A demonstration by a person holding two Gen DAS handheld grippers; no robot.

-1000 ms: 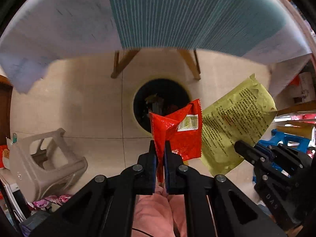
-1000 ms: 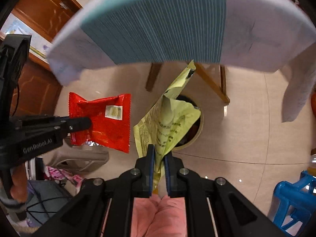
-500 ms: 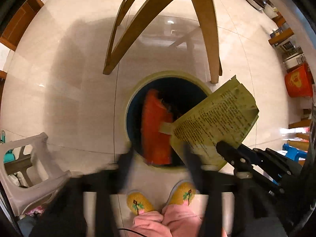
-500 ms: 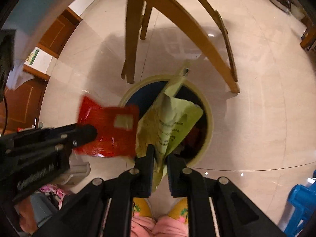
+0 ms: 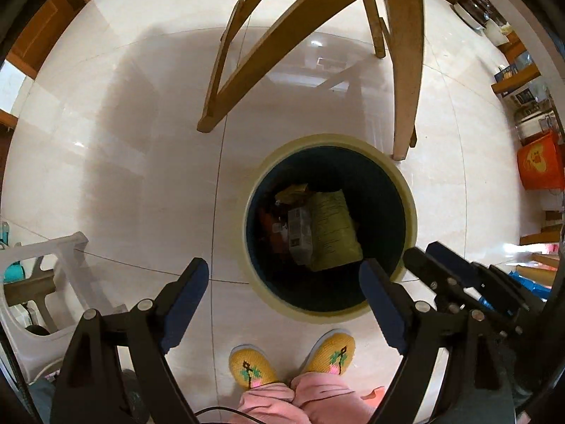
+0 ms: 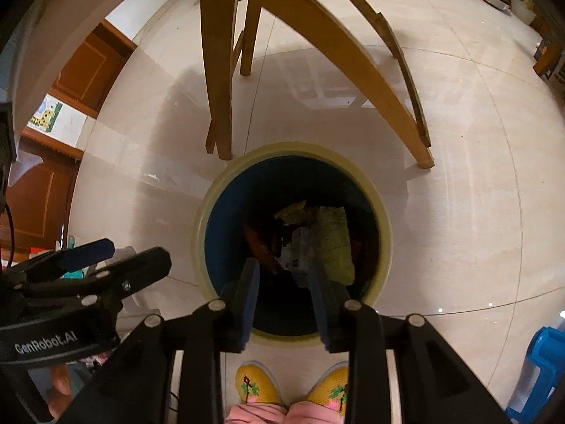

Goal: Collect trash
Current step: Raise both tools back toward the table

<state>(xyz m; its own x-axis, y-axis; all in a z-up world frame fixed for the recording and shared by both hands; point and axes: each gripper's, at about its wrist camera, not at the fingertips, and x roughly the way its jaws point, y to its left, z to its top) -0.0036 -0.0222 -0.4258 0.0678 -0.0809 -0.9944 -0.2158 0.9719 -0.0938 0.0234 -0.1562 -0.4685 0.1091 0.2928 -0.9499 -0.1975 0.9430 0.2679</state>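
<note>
A round trash bin [image 5: 409, 198] with a pale rim and dark inside stands on the tiled floor; it also shows in the right wrist view [image 6: 385, 226]. Inside it lie a yellow-green wrapper [image 5: 333, 235], a grey packet [image 5: 300, 235] and a red wrapper [image 5: 268, 222], partly hidden in the dark. The yellow-green wrapper [image 6: 333, 243] shows in the right wrist view too. My left gripper [image 5: 284, 279] is wide open and empty above the bin's near rim. My right gripper [image 6: 284, 275] is open and empty over the bin's mouth.
Wooden table legs [image 5: 406, 70] stand just behind the bin. A white plastic stool [image 5: 60, 282] is at the left. A blue stool [image 6: 540, 374] is at the right. The person's yellow slippers [image 5: 293, 357] stand at the bin's near side. Shelves and an orange box [image 5: 540, 166] are at far right.
Both grippers opened. The red wrapper and then the yellow-green wrapper dropped into the bin. Both grippers came lower over the bin, away from the table top.
</note>
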